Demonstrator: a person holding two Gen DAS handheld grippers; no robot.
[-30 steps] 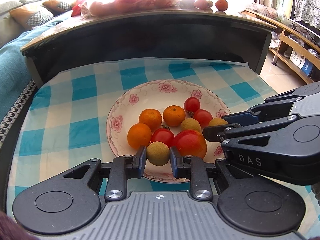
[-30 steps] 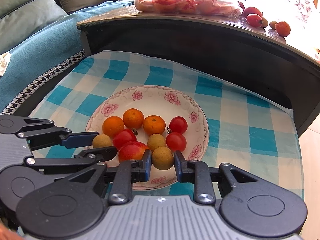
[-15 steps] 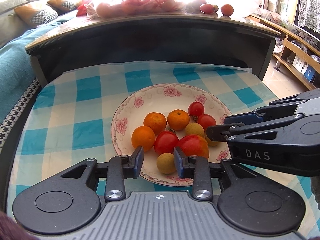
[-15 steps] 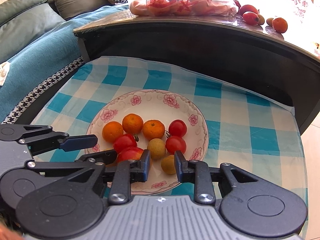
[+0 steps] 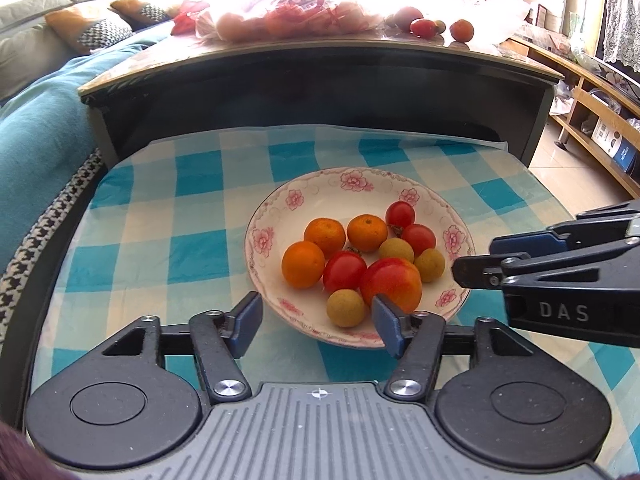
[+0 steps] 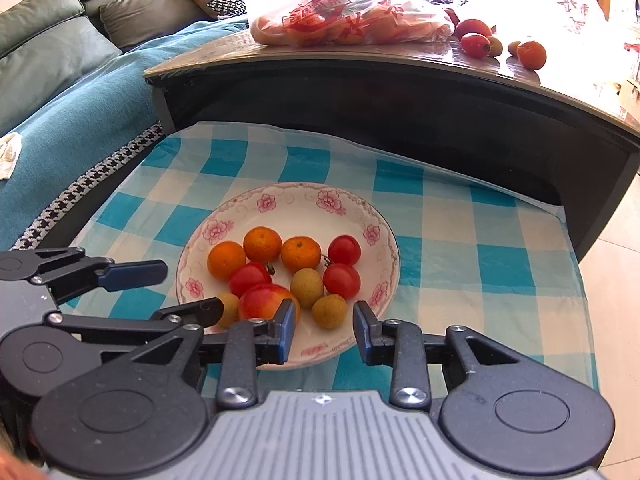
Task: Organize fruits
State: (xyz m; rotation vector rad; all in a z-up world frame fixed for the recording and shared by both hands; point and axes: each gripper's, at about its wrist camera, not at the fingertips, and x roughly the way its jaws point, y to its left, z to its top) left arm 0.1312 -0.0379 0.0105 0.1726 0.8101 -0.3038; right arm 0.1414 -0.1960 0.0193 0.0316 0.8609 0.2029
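While both tools hang over the near rim of the flowered plate (image 5: 260, 236), neither grips anything. At the far left a teal-covered sofa (image 5: 36, 148) runs beside the low bench, which wears a blue-and-white checked cloth (image 5: 160, 216). The plate sits near the middle of that cloth. Going left to right across it in the left wrist view: an orange (image 5: 303, 264), a second orange (image 5: 324, 237) behind it, a red tomato (image 5: 344, 271), a third orange (image 5: 367, 233), a tan longan (image 5: 347, 307) at the near rim, a large red-orange fruit (image 5: 391, 284), then two small tomatoes (image 5: 400, 214) and two more longans (image 5: 429, 265) toward the right rim.

The left tool (image 5: 316, 322) has just been opening and now stands wide; the near longan lies on the plate between its blue pads, touching neither. The right tool (image 6: 324, 330) has also just been opening, less far; another longan (image 6: 329, 311) lies just ahead of its gap, free of both pads.

Behind the cloth rises a darker, higher table (image 6: 400, 92) carrying a plastic bag of fruit (image 6: 348, 16) and, further right, a few loose fruits (image 6: 531, 54).
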